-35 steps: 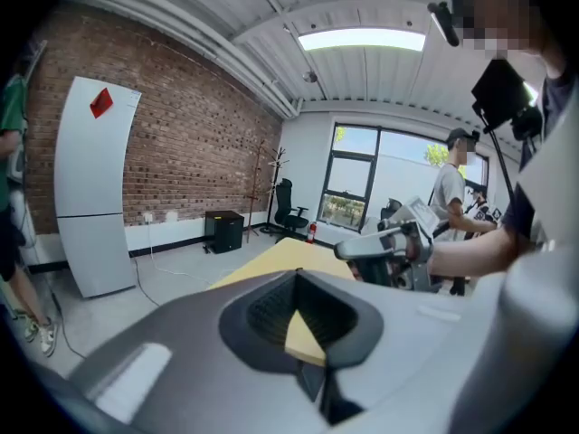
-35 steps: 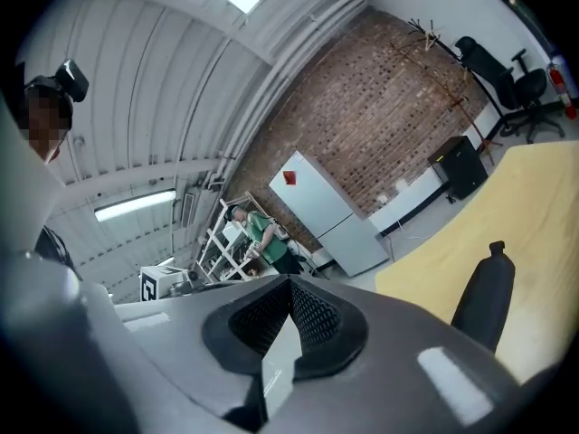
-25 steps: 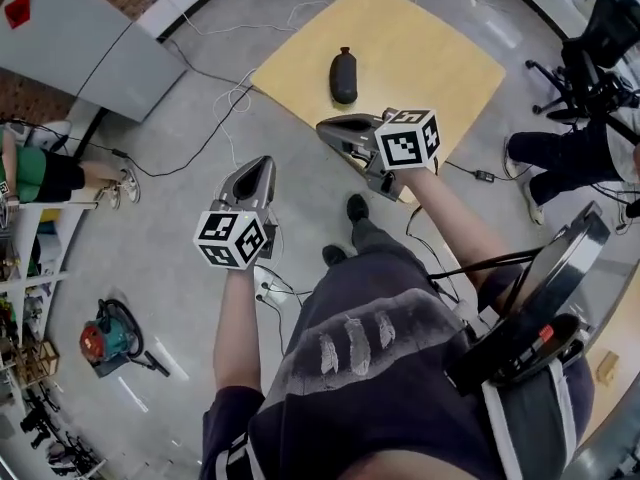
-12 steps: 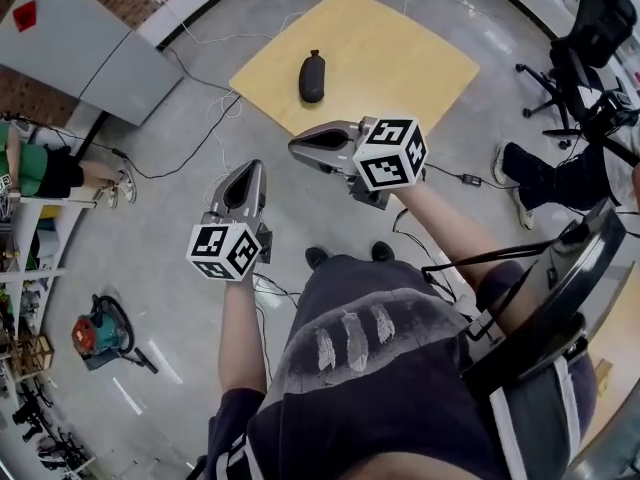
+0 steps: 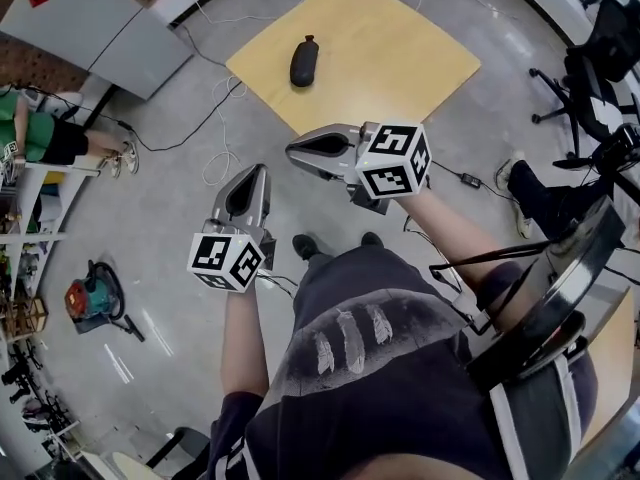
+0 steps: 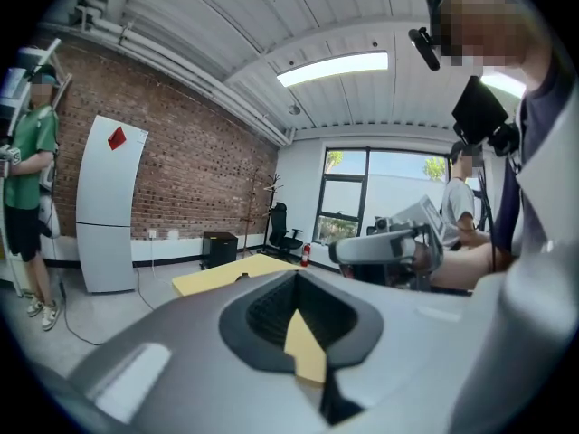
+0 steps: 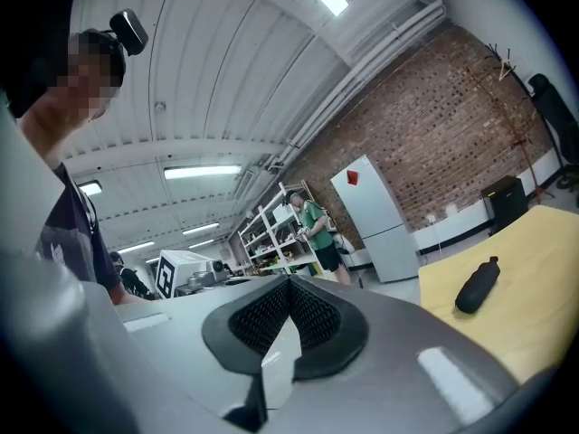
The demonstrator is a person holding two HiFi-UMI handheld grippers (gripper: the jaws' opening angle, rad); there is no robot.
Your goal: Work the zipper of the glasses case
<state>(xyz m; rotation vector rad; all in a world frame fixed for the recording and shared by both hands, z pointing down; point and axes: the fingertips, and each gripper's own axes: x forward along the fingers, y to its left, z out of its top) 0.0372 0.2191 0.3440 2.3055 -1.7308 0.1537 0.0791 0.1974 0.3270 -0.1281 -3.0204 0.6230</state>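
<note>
Below both claws the grey floor (image 5: 160,258) spreads wide, and the person who holds them stands on it. Ahead of the claws, and well apart from them, is a square yellow tabletop (image 5: 400,58) with one corner turned toward them; from the right gripper view it lies low and to the right of that claw's jaws (image 7: 534,306). Further off, to the left beyond the left claw, a tall white cabinet (image 6: 109,206) stands against a brick wall, and a person in a green shirt (image 5: 40,138) is near it. The left claw (image 5: 262,171) is held in the air at about the person's waist and points forward; in its own view the jaws (image 6: 296,283) are pressed together, with nothing between the ribbed pads. The right claw (image 5: 295,151) is just to the right of it and a little further forward, its tip turned to the left across the line of the left claw; its jaws (image 7: 289,283) are also pressed together and hold nothing. The two claws are near each other but do not touch. The glasses case (image 5: 304,61), dark and long, lies on the tabletop near its left corner, ahead of both claws and touched by neither; in the right gripper view it is to the right of the jaws (image 7: 477,286). Thin cables (image 5: 215,158) lie on the floor between the left claw and the tabletop.
</note>
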